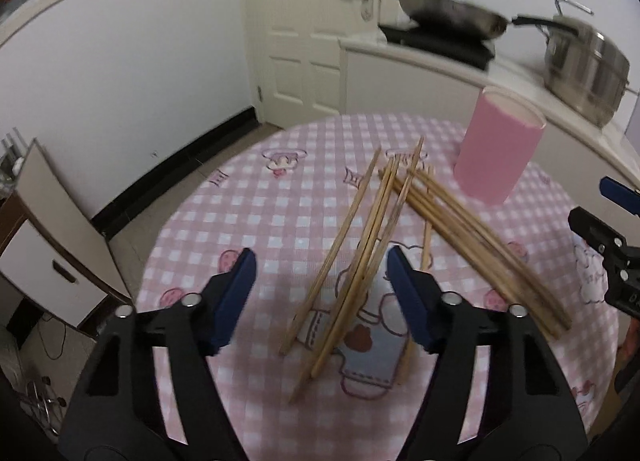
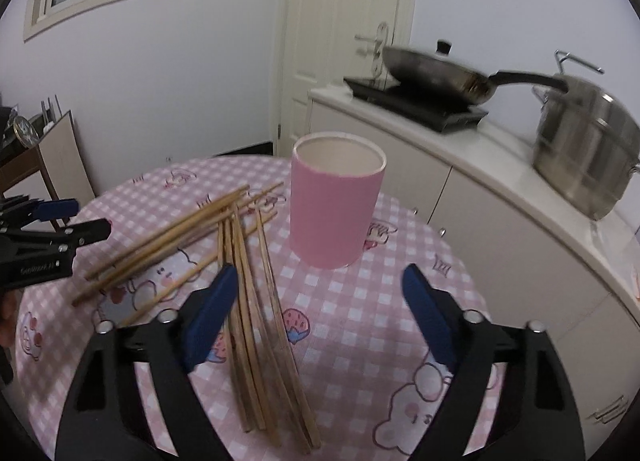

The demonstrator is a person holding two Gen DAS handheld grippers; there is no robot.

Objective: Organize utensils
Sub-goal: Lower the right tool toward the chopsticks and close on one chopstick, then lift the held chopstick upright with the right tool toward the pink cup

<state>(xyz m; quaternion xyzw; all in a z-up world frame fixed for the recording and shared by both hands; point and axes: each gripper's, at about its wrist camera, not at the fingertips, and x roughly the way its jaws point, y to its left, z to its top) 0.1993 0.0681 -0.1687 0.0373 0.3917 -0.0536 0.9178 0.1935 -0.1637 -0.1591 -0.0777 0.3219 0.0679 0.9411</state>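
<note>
Several wooden chopsticks [image 1: 376, 229] lie in a loose crossed pile on the round table with a pink checked cloth [image 1: 248, 197]. A pink cylindrical holder [image 1: 498, 145] stands upright and empty behind them at the right. My left gripper [image 1: 320, 261] is open and empty, hovering over the near ends of the left bundle. My right gripper [image 2: 318, 281] is open and empty above the table, in front of the holder [image 2: 334, 205]; chopsticks [image 2: 256, 301] pass under its left finger. The right gripper also shows at the right edge of the left wrist view [image 1: 600, 217], and the left gripper at the left edge of the right wrist view [image 2: 60, 221].
A white counter [image 2: 460, 149] runs behind the table with a black hob, a frying pan [image 2: 436, 69] and a steel pot [image 2: 588, 153]. A white door [image 1: 308, 29] is at the back. A chair and cabinet [image 1: 52, 229] stand at the left.
</note>
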